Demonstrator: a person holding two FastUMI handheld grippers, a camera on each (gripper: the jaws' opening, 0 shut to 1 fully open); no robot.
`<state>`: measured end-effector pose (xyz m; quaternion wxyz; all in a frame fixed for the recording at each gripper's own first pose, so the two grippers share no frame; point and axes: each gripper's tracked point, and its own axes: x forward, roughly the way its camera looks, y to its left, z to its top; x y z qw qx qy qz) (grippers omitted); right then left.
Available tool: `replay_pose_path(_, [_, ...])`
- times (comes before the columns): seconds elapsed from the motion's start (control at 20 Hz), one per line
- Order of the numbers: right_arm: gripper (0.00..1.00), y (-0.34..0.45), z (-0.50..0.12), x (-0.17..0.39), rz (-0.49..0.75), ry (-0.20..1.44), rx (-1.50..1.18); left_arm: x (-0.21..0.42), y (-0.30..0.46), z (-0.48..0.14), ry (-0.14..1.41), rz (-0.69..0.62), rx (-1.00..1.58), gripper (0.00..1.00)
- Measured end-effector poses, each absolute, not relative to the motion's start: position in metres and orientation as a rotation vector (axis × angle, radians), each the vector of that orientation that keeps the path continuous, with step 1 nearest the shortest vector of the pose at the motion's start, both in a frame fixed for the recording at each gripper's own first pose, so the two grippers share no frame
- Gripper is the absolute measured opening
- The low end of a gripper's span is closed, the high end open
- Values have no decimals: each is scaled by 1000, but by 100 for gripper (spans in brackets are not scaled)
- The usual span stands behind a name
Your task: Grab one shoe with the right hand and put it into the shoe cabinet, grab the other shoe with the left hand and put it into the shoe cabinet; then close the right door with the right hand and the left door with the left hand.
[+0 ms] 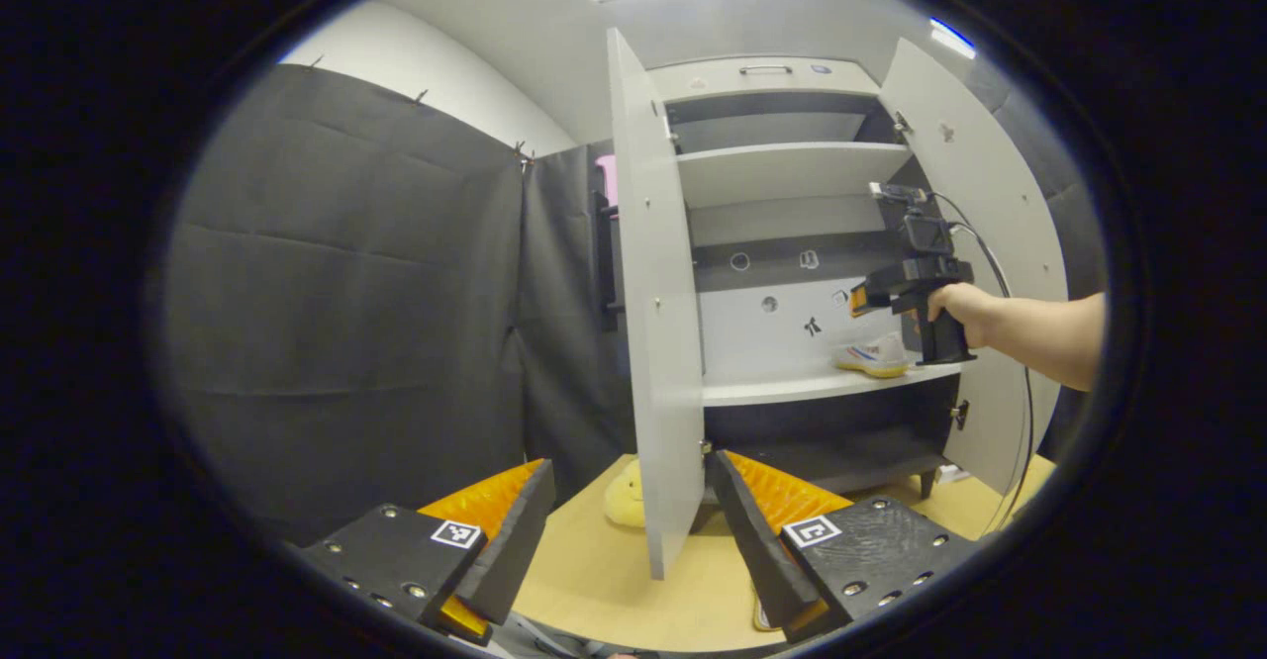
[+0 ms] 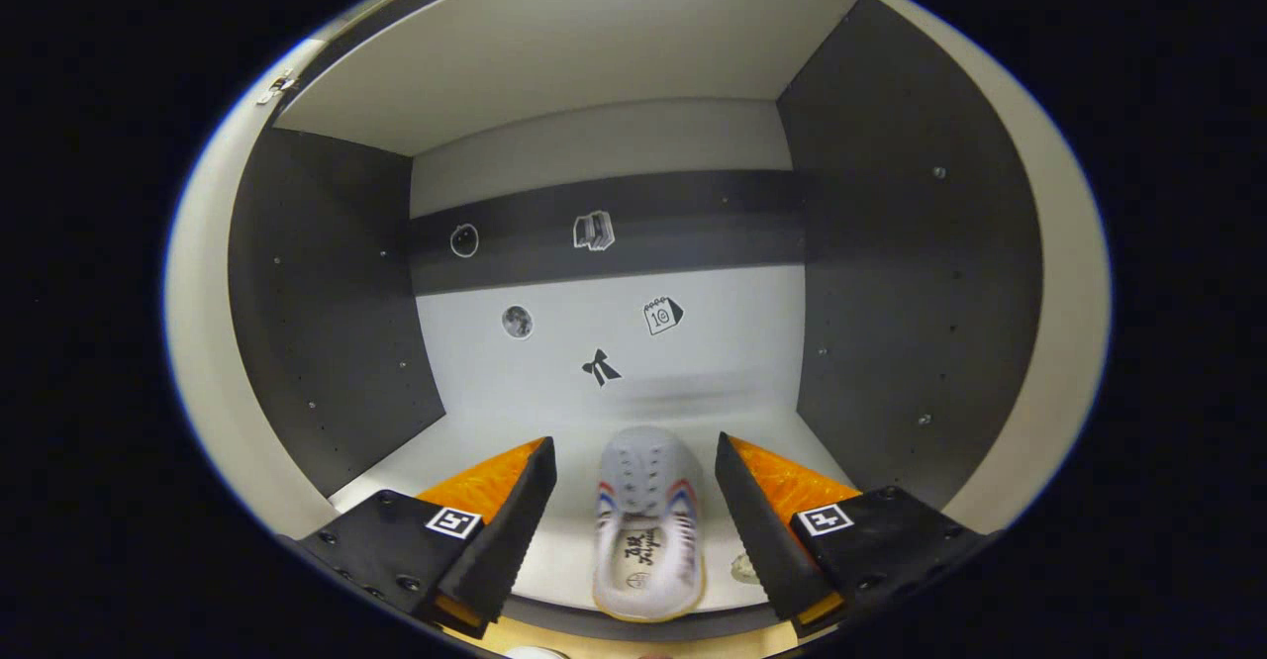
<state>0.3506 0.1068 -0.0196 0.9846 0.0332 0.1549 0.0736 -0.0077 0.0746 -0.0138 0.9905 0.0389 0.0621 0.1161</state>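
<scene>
The shoe cabinet [image 1: 792, 169] stands with both doors swung out, the left door [image 1: 653, 323] edge-on to me and the right door [image 1: 975, 243] beyond it. A white shoe [image 2: 648, 525] with red and blue stripes and a yellowish sole lies on the lower shelf [image 2: 475, 451], toe toward the back wall; it also appears as the shoe [image 1: 876, 357] from afar. My right gripper [image 2: 633, 448] is open, with the shoe lying between its fingers and a gap on each side. A hand holds that right gripper [image 1: 859, 298] just above the shelf. My left gripper [image 1: 633, 530] is open and holds nothing, low in front of the left door.
A pale yellow soft object [image 1: 624, 496] lies on the tan floor [image 1: 594, 580] by the foot of the left door. A cable [image 1: 1020, 422] hangs from the right gripper past the right door. Black cloth [image 1: 346, 293] walls the left side. A drawer [image 1: 762, 75] tops the cabinet.
</scene>
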Motion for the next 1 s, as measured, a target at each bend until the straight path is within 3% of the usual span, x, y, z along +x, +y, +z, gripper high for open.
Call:
replay_pose_path(0.5, [98, 79, 47, 248, 158, 108, 17, 13, 50, -45, 206, 26, 55, 94])
replay_pose_path(1.0, [99, 42, 34, 149, 116, 101, -11, 61, 17, -110, 306, -146, -25, 94])
